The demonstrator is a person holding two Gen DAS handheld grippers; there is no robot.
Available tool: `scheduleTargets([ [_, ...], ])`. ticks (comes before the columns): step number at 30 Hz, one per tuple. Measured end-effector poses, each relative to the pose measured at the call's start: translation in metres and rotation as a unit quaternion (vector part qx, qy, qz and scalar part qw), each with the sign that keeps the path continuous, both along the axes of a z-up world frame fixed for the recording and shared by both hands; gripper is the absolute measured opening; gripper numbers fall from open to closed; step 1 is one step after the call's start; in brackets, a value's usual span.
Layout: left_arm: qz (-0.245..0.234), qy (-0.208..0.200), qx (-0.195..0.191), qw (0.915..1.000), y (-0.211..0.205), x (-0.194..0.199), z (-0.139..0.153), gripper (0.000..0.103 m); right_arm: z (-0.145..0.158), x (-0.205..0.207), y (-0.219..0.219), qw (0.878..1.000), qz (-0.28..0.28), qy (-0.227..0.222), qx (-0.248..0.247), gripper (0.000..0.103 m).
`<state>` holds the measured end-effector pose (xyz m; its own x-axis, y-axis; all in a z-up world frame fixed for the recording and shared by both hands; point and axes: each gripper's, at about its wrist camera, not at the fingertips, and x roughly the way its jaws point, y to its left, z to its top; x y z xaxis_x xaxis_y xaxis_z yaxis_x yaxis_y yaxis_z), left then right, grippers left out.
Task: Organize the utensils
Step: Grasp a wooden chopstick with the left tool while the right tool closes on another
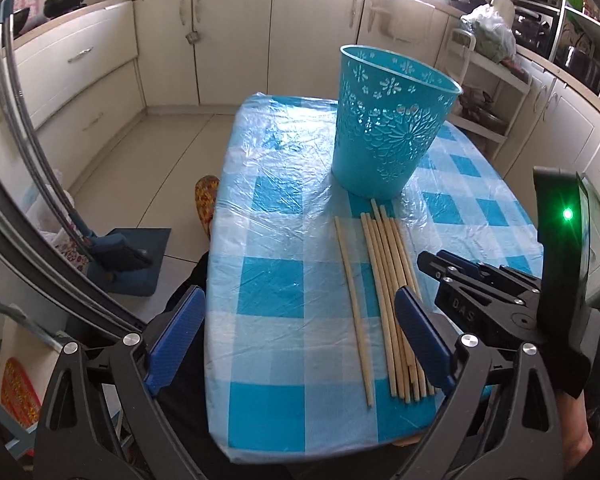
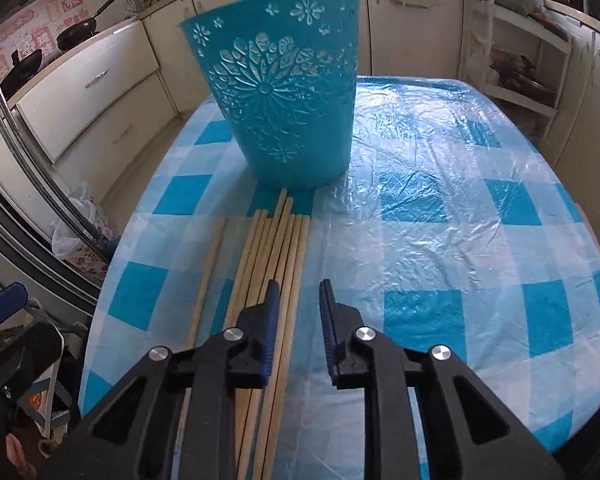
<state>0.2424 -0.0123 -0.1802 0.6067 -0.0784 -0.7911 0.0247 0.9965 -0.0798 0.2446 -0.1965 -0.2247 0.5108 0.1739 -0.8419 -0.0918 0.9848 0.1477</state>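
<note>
Landmark: a teal plastic basket (image 1: 392,120) is seen standing upright on the checked tablecloth (image 1: 268,296); all places below are given from it.

Chopsticks: a bundle of pale wooden chopsticks (image 1: 388,280) is laid flat on the cloth, its far tips just short of the basket's base, its length running away from the basket toward the near table edge. One single stick (image 1: 354,300) is set slightly apart on the bundle's left.

Left gripper: the left gripper (image 1: 300,344) is held wide open and empty, on the near side of the table from the basket, with the single stick lying between its blue pads.

Right gripper: the right gripper (image 2: 300,300) is held partly open with nothing gripped, over the right edge of the bundle, pointed at the basket.

Handling: the sticks are judged light, stiff and smooth; rolling and fanning out on the slick plastic cover is likely.

Grasp place: a hold near mid-length, across a few sticks at once, is judged steadiest.

Risk: a grip near the ends would probably let the sticks pivot and slip.
</note>
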Motion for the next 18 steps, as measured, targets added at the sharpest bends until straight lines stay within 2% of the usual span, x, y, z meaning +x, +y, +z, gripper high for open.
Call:
scheduleTargets([
  [5,0.002,0.020,-0.009,0.9998,-0.004,0.025,-0.017,0.092,-0.014,0.017,-0.002,1.000,0.010,0.021,-0.002,0.013],
  [9,0.000,0.032,-0.019,0.9993,-0.011,0.044,-0.027,0.090,-0.015,0.019,-0.004,1.000,0.024,0.018,-0.009,0.007],
  [13,-0.006,0.045,-0.018,0.9988,-0.019,0.059,-0.037,0.080,-0.015,0.028,-0.003,0.998,0.054,0.020,-0.027,0.007],
  [15,-0.014,0.055,-0.012,0.9983,-0.026,0.069,-0.044,0.071,-0.013,0.028,-0.007,0.997,0.066,0.025,-0.035,0.007],
  [18,-0.020,0.063,0.003,0.9978,-0.034,0.079,-0.051,0.067,-0.015,0.033,-0.019,0.997,0.066,0.029,-0.040,0.006],
])
